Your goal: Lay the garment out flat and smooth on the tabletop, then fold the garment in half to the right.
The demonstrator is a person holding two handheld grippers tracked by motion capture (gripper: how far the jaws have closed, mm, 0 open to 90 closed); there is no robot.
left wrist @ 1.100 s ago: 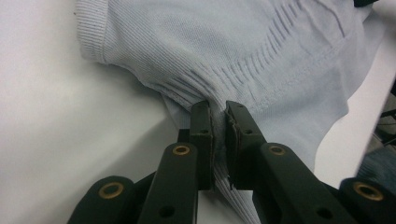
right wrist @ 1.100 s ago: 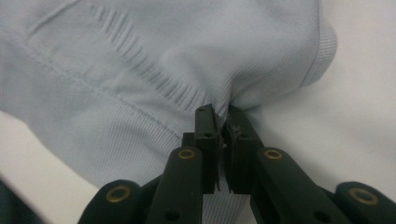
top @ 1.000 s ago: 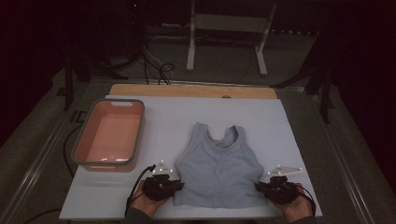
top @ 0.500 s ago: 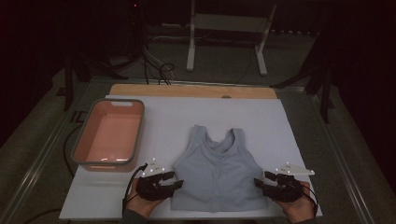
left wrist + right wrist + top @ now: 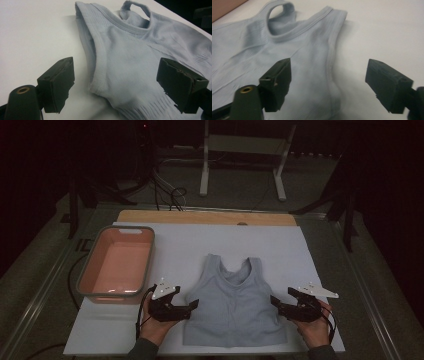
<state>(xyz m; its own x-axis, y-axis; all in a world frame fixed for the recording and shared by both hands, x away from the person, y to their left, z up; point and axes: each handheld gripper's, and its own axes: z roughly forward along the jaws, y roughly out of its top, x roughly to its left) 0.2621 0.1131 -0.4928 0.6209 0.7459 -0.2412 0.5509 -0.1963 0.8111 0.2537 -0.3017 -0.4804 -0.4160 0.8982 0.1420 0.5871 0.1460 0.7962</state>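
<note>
At six o'clock on the white worktop (image 5: 320,260), the pale blue ribbed tank top (image 5: 232,305) lies flat. Both tongs, left (image 5: 192,306) and right (image 5: 274,301), have slid down to its lower sides, jaws spread wide, gripping nothing — probably about to pinch.

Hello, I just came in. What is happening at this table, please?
A person stands at a table covered with a white sheet and holds tongs in each hand. A light blue-grey sleeveless top lies flat in front of them. The left tongs and the right tongs are both open, one at each side edge of the top, with the fabric edge between the jaws but not gripped yet. A pink bin sits to the left, apart from the top.
</note>
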